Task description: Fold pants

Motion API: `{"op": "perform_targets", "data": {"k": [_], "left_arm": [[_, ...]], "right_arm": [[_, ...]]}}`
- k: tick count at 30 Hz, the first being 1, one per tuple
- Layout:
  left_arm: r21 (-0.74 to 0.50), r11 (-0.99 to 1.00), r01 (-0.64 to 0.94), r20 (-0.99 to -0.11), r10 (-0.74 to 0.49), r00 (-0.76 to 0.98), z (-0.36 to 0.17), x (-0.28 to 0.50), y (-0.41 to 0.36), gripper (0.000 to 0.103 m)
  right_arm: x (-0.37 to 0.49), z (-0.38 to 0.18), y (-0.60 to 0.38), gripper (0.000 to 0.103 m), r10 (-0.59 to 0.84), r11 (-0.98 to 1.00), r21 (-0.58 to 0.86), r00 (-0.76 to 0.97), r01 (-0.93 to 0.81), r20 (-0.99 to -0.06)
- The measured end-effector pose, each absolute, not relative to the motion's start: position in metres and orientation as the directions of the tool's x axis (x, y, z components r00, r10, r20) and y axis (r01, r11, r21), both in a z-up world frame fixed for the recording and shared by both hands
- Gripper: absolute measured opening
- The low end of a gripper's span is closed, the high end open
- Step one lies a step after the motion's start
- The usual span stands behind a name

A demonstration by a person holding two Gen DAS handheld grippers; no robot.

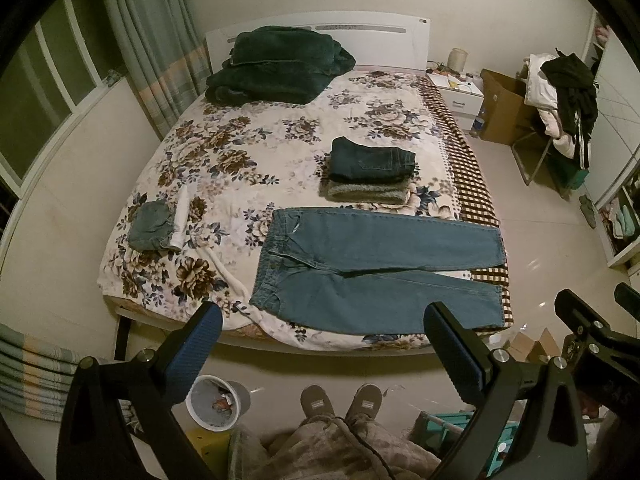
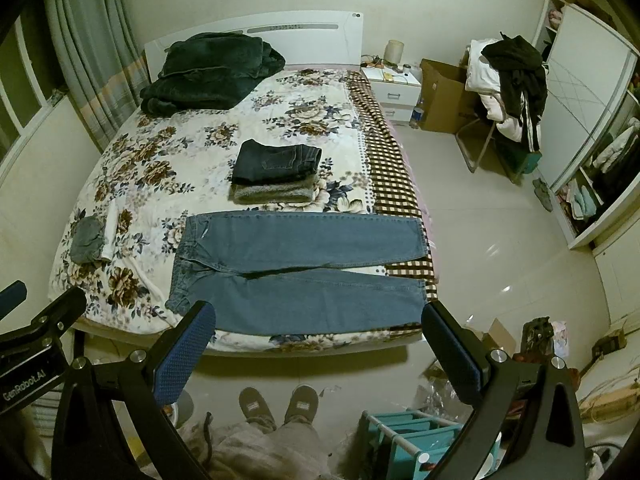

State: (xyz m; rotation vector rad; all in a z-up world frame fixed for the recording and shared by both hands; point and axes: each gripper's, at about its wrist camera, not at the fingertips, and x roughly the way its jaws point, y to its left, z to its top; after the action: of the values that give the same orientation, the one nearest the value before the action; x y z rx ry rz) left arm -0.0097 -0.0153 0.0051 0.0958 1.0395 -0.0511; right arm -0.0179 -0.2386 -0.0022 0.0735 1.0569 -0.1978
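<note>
The jeans (image 1: 376, 268) lie spread flat along the near edge of the bed (image 1: 240, 152), waistband to the left, both legs running right with a narrow gap between them and the hems at the checkered border. Denim like this is probably fairly heavy and soft but with some body, so it should drape without slipping; the thick waistband corners and the hems look like the surest places to pinch. There is one pair to fold. Behind it sits one stack of folded clothes (image 1: 370, 172), two layers that I can make out, a small grey folded item (image 1: 150, 226) to the left, and one dark blanket (image 1: 276, 66) by the headboard. The left gripper (image 1: 322, 344) and the right gripper (image 2: 318, 344) both hover over the floor before the bed, jaws spread wide and empty. Two slippered feet (image 1: 340, 402) stand below.
</note>
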Motion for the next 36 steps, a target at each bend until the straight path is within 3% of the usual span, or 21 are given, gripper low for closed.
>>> {"op": "perform_targets", "data": {"k": [36], "left_arm": [[0.044, 0.995, 0.09, -0.861, -0.007, 0.508, 0.006, -0.01, -0.024, 0.103]], "right_arm": [[-0.025, -0.007, -0.235, 0.103, -0.112, 0.982, -0.024, 0.472, 0.188, -0.875]]}}
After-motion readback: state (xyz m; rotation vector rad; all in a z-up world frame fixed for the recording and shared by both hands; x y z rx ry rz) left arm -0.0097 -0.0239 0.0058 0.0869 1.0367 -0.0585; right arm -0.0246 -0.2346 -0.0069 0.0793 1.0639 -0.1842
